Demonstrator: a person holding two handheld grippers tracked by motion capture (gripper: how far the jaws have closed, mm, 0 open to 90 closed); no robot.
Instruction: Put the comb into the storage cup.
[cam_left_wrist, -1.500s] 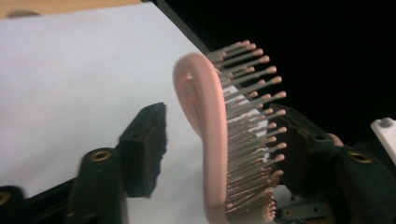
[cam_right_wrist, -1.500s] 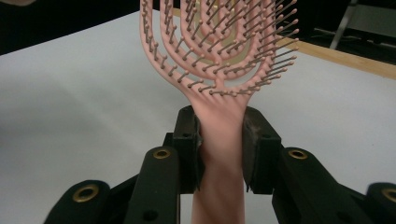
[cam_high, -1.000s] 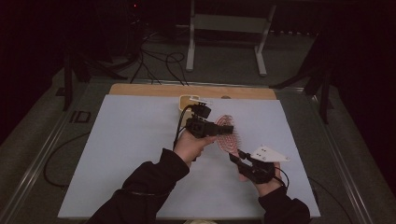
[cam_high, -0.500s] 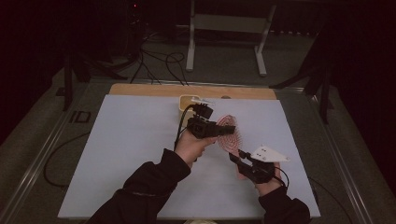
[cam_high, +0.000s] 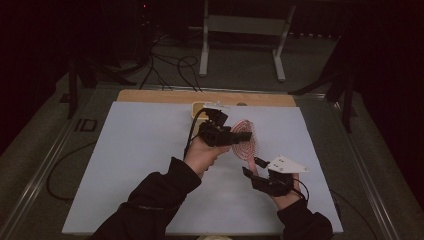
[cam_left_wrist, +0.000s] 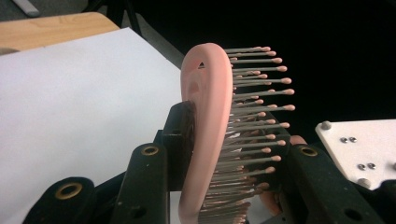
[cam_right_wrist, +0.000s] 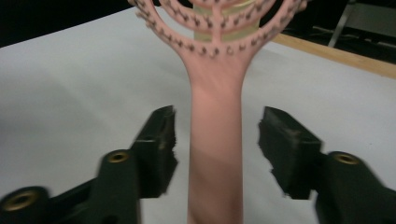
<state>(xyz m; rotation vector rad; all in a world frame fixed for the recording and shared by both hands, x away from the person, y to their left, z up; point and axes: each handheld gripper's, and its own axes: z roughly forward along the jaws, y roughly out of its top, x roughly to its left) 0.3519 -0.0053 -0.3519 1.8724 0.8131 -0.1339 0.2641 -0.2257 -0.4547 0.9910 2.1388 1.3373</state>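
Note:
A pink hairbrush (cam_high: 243, 141) with an open, vented head is held above the white mat (cam_high: 140, 150). My left gripper (cam_high: 234, 136) is shut on the brush's head. In the left gripper view the head (cam_left_wrist: 208, 107) stands edge-on between the jaws, with its bristles (cam_left_wrist: 261, 88) pointing right. My right gripper (cam_high: 252, 167) sits at the handle's lower end. Its jaws have just been opening. In the right gripper view the handle (cam_right_wrist: 215, 88) runs up between the fingers (cam_right_wrist: 156, 135) with a gap on each side.
A wooden strip (cam_high: 150, 96) edges the mat at the back, with a small pale box (cam_high: 199, 107) on it. Beyond the table stand a metal frame (cam_high: 240, 40) and loose cables (cam_high: 170, 65). The right gripper's white plate (cam_left_wrist: 359, 144) lies close to the left gripper.
The right gripper's jaws have spread apart and let go of the handle. The left gripper keeps its hold on the brush head and has barely moved.

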